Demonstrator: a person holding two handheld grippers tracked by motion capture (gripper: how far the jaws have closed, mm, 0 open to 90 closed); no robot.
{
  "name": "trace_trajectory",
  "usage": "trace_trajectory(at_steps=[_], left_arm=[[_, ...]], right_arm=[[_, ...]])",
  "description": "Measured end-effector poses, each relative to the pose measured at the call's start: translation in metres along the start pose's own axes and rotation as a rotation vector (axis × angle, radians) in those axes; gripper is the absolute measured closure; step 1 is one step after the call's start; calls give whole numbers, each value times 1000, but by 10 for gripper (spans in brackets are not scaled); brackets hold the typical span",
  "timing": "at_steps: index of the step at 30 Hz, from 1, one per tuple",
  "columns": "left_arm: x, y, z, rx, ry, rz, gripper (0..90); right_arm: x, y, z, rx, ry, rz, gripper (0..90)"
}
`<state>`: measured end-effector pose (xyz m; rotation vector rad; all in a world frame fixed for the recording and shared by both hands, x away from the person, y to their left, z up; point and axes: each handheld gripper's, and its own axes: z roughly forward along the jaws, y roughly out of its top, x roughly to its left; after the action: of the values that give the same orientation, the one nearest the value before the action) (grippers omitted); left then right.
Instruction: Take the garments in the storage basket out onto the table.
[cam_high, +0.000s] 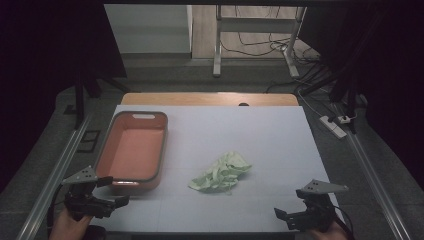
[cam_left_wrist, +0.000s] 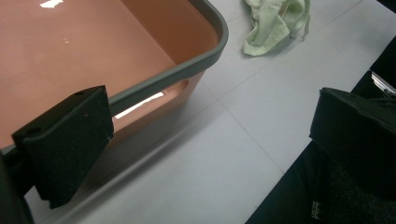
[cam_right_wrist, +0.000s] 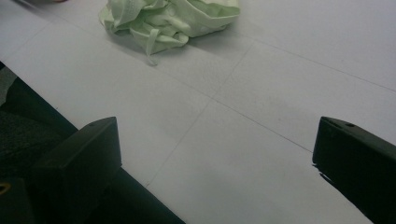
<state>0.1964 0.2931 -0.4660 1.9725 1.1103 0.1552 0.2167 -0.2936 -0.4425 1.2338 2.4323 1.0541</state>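
Observation:
A crumpled pale green cloth (cam_high: 222, 172) lies near the middle of the white table top (cam_high: 260, 130). To its left stands a salmon-pink bin (cam_high: 114, 131) with a grey rim, nothing inside. My left gripper (cam_high: 114, 191) hovers at the bin's near corner, open and holding nothing. In the left gripper view the bin rim (cam_left_wrist: 196, 60) runs just past the left gripper (cam_left_wrist: 210, 140), with the cloth (cam_left_wrist: 275, 23) farther off. My right gripper (cam_high: 290, 205) is open at the table's near right edge. From the right gripper (cam_right_wrist: 217, 158), the cloth (cam_right_wrist: 168, 18) lies ahead, well beyond the jaws.
Metal rails (cam_high: 55, 170) run along both sides of the table. A wooden edge (cam_high: 210, 98) shows at the far side. On the floor at the right lie a power strip (cam_high: 334, 125) and cables. A desk frame (cam_high: 218, 45) stands behind.

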Motion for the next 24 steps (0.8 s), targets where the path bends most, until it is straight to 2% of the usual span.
trace_trajectory(at_steps=[16,24], left_arm=[[2,-13,-16,0,31,-16,0],[-1,-15,-17,37,48,14,0]], right_arm=[[0,0,0,-3,-1,4,13],[0,0,0,-4,-1,4,13]])
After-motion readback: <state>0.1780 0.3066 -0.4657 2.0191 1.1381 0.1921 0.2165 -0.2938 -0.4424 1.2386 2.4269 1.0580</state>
